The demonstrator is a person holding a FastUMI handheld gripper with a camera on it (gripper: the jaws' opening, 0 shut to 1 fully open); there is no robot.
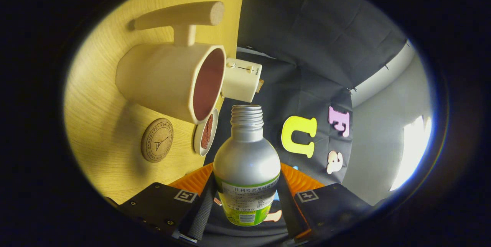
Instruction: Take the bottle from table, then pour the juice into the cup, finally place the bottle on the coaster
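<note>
My gripper [245,201] is shut on a silver bottle [246,158] with a green label and an open threaded neck; both fingers press on its lower body. The view is rolled on its side, so the bottle is tipped toward the cream cup [172,80] with a long handle and a dark red inside. The bottle's mouth sits just below the cup's rim, a little apart from it. A round cork coaster [157,140] lies on the wooden table [111,155] beside the cup, on the near side.
A small white dish [206,132] with reddish pieces sits next to the cup's base. A cream box-shaped object [241,79] stands beyond the cup near the table's far edge. The black booth wall rises behind the table.
</note>
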